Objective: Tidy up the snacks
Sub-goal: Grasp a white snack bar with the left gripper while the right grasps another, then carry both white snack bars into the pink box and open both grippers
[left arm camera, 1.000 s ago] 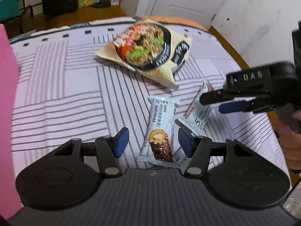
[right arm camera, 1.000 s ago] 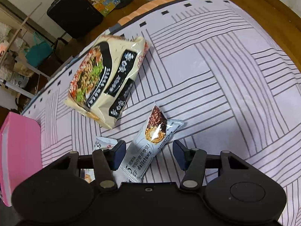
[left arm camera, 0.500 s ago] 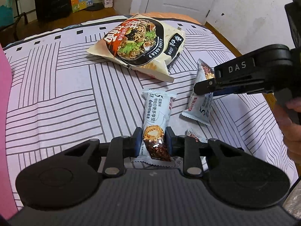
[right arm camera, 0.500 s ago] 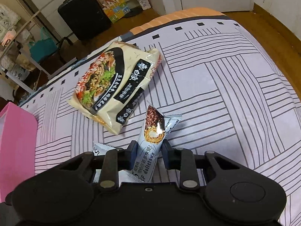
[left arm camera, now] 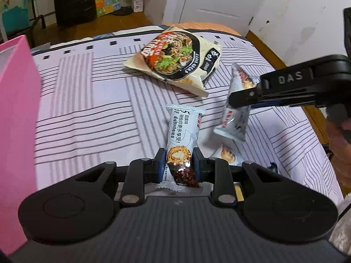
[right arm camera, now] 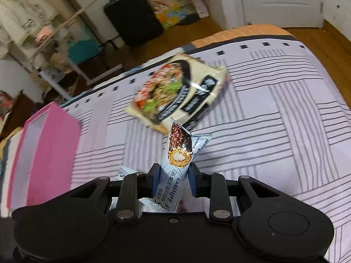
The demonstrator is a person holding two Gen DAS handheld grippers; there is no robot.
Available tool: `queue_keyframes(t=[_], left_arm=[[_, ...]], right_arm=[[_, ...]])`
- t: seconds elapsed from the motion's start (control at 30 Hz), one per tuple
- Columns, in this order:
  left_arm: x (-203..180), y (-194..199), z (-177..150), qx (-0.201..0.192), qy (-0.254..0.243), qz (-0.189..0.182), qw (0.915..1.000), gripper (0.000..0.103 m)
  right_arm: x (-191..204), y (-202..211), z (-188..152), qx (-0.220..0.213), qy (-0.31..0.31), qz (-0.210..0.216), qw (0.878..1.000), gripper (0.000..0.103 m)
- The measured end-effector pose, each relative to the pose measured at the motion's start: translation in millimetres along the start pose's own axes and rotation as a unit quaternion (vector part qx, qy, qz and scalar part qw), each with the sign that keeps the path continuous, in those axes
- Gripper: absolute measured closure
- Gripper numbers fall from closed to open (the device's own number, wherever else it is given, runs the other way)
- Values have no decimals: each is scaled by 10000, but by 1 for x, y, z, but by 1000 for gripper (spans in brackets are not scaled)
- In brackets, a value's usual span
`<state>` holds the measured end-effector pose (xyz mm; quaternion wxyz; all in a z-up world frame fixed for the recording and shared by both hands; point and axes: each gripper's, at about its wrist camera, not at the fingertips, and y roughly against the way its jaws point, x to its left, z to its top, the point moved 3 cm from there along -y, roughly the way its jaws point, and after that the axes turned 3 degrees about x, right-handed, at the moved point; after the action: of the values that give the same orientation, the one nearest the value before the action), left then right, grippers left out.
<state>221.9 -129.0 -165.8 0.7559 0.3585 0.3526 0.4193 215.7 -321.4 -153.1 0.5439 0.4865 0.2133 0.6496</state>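
My left gripper (left arm camera: 178, 164) is shut on a light-blue snack bar (left arm camera: 183, 131) and holds it above the striped bed cover (left arm camera: 87, 114). My right gripper (right arm camera: 173, 178) is shut on a second snack bar (right arm camera: 177, 153), lifted off the cover; it also shows in the left wrist view (left arm camera: 238, 100), with the right gripper (left arm camera: 232, 97) clamped on it. A third bar (left arm camera: 228, 155) lies on the cover under them. A large noodle packet (left arm camera: 175, 61) lies further back, also seen in the right wrist view (right arm camera: 179, 94).
A pink box (left arm camera: 15, 109) stands at the left edge of the bed, open-topped in the right wrist view (right arm camera: 41, 151). Beyond the bed are a black suitcase (right arm camera: 133, 17), a white door (right arm camera: 280, 0), shelves and a wooden floor.
Both grippers went from open around their bars to shut on them, then lifted the bars off the cover. Both views have tilted up toward the room.
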Motion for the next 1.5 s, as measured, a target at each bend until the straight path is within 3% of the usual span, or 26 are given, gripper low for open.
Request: queue_keyframes(t=[0.1,0.3,0.53,0.77,1.0,1.23,1.5], left_arm=[[6,18,-7,146,85,15,9999,78],[9,65,-25,-76,-25,311,9995,78],[22,112,-50,-233,108,369,9990,78],[44,162,-69,-484,307,447,9974,78],[69,217,-76,-975,508,497,9927,78],[116,248,-73,-1174,923,778,9857,78],[182,232,-64,-1229,1574,1049,9742,78]], right_arm=[[11,10,-9,10,140,196,9997,71],[44,27,-31,-7,611,431,9972,71],[73,49,-74,-1,979,739,9925,71],[114,88,-92,-133,1480,1067,9831,71],[183,102,-90,-135,2207,1366,9656,71],[244,82,-73,-91,2599,1662,9512,71],[291,16,-53,98,2887,1764,9410,71]])
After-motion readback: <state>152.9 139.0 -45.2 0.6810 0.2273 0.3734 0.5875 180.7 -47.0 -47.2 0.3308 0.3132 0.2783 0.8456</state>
